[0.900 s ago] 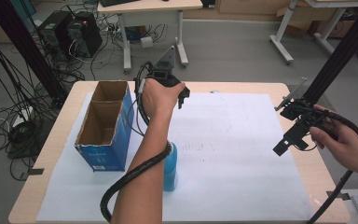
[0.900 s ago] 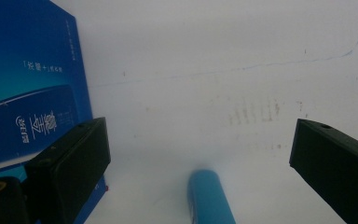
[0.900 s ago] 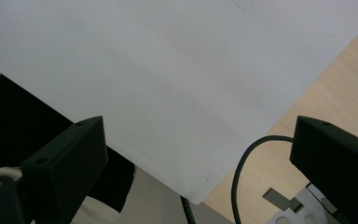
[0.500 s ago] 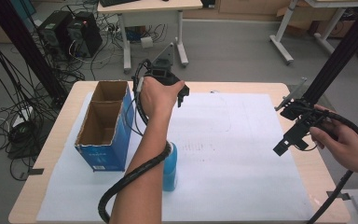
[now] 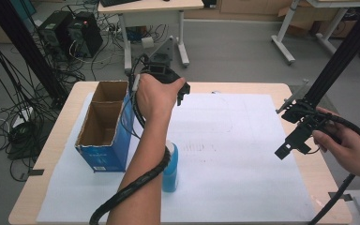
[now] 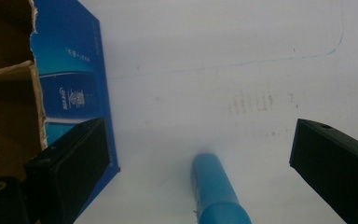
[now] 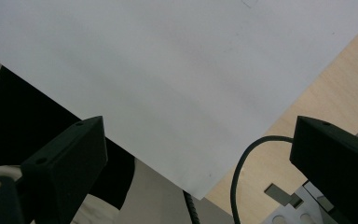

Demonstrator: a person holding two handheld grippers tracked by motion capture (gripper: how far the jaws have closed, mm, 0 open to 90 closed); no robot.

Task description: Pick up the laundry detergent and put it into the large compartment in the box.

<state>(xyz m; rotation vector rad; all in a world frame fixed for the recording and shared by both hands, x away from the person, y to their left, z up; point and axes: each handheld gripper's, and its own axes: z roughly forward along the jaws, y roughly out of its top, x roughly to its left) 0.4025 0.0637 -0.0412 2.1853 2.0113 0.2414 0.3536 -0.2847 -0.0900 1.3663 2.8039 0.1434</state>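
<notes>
A light-blue bottle [image 5: 171,171] stands upright on the white paper [image 5: 234,154], partly behind the person's left forearm. My left gripper [image 5: 180,91] is held high above the back of the table. Its jaws stand wide apart, and in the left gripper view [image 6: 200,135] the bottle [image 6: 216,193] is far below between them. Left of the bottle sits an open blue cardboard box [image 5: 104,126] with two compartments that look empty. My right gripper [image 5: 293,140] hovers at the table's right side, open and holding nothing, looking down on the paper's edge [image 7: 198,135].
The wooden table [image 5: 262,88] shows around the paper, and its edge [image 7: 326,88] is bare wood. A black cable [image 7: 242,163] trails from the right gripper. Desks, computers and cable bundles [image 5: 70,33] stand on the floor behind.
</notes>
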